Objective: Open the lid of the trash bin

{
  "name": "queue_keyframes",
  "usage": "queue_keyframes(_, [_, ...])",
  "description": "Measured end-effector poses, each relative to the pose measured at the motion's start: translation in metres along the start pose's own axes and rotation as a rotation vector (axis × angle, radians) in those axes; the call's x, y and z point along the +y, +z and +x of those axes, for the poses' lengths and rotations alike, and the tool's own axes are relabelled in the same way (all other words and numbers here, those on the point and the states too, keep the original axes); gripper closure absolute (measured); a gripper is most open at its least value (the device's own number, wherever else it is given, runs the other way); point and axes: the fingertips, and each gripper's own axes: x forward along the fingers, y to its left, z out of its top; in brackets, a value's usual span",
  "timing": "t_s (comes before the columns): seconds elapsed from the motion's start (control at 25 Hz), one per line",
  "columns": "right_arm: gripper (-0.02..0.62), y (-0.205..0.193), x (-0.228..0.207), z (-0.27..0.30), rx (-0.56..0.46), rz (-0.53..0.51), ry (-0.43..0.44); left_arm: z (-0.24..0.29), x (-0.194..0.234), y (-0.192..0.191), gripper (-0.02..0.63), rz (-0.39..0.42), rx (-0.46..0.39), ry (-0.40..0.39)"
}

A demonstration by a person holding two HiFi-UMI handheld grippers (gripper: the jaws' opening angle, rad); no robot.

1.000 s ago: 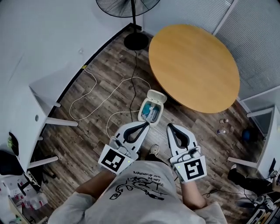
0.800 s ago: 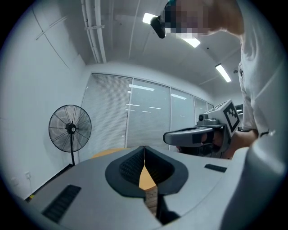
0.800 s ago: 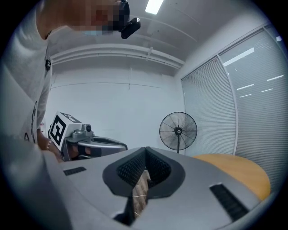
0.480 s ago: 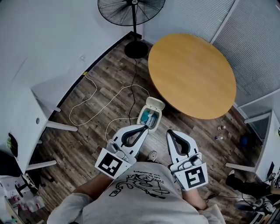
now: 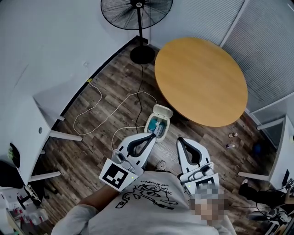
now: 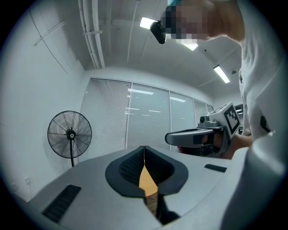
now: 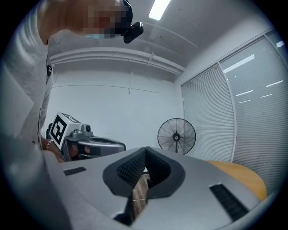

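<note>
A small white trash bin (image 5: 156,124) stands on the wood floor in the head view, just in front of the round table. Its lid (image 5: 163,110) is tipped up and back, and blue and white contents show inside. My left gripper (image 5: 151,135) is shut, with its tips just short of the bin's near rim and nothing held. My right gripper (image 5: 180,139) is shut too, to the right of the bin and apart from it. In the left gripper view the left gripper (image 6: 144,148) points level across the room, as does the right gripper (image 7: 145,151) in its own view; the bin is hidden in both.
A round wooden table (image 5: 200,80) stands beyond the bin. A pedestal fan (image 5: 137,11) is at the back by the wall. White cables (image 5: 108,110) lie looped on the floor left of the bin. White desks (image 5: 27,133) flank the left side; clutter lies at the right (image 5: 264,197).
Both grippers have drawn back slightly toward my body, and the view has shifted a little. The bin's lid stays up throughout.
</note>
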Motion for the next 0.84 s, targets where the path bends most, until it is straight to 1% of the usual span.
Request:
queue_keyframes(0.16, [0.591, -0.001, -0.004, -0.001, 0.012, -0.007, -0.008, 0.002, -0.002, -0.001, 0.585, 0.001, 0.007, -0.005])
queue_keyframes(0.36, [0.591, -0.002, -0.005, -0.003, -0.002, 0.002, -0.011, 0.003, -0.004, -0.002, 0.585, 0.002, 0.008, -0.006])
queue_keyframes(0.6, [0.591, 0.005, -0.004, -0.004, -0.012, -0.007, 0.005, 0.004, -0.008, -0.001, 0.584, 0.004, 0.010, -0.008])
queue_keyframes(0.84, [0.591, 0.000, -0.011, -0.009, -0.009, 0.011, -0.033, 0.005, -0.008, 0.003, 0.585, 0.004, 0.002, -0.005])
